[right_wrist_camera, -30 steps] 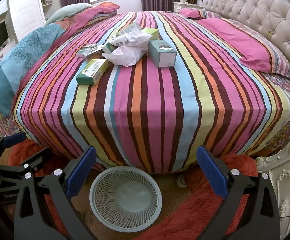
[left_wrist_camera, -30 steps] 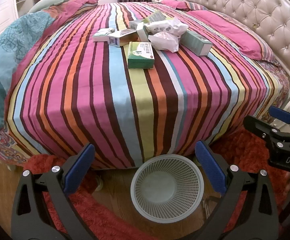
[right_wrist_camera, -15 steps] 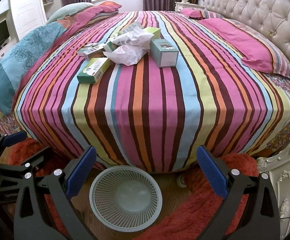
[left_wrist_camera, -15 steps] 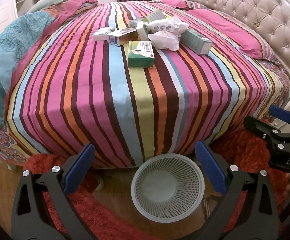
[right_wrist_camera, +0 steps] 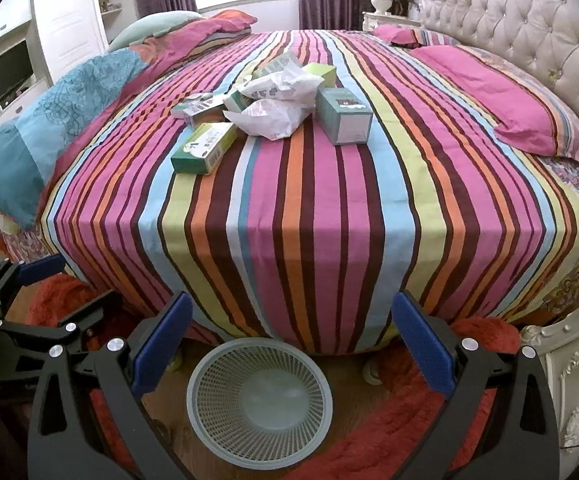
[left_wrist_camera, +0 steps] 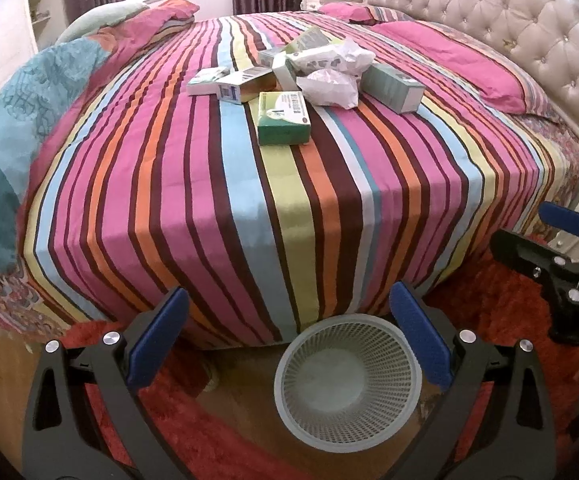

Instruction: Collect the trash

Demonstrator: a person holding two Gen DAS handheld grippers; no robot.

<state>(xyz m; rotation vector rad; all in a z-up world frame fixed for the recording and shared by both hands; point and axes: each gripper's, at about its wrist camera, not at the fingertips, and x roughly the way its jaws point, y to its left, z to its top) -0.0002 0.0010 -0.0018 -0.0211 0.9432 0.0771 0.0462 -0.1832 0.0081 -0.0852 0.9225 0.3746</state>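
Observation:
A heap of trash lies mid-bed on the striped cover [left_wrist_camera: 225,184]: a green box [left_wrist_camera: 283,118] [right_wrist_camera: 203,148] nearest me, crumpled white paper [left_wrist_camera: 329,86] [right_wrist_camera: 269,116], a grey-green box [left_wrist_camera: 393,86] [right_wrist_camera: 343,114] and several smaller cartons [left_wrist_camera: 241,84]. A pale mesh wastebasket [left_wrist_camera: 347,384] [right_wrist_camera: 259,402] stands empty on the floor at the bed's foot. My left gripper [left_wrist_camera: 289,340] is open over the floor beside the basket. My right gripper [right_wrist_camera: 289,344] is open too, above the basket. Both are well short of the trash.
A tufted headboard [left_wrist_camera: 509,28] runs along the right, with pink pillows [right_wrist_camera: 505,96] below it. A teal and pink duvet [left_wrist_camera: 17,120] is bunched at the left. Red rug [right_wrist_camera: 389,432] and wood floor surround the basket. A white carved cabinet [right_wrist_camera: 577,372] stands at the right.
Both grippers have moved forward towards the bed, so the trash heap appears slightly closer. Both stay open and hold nothing.

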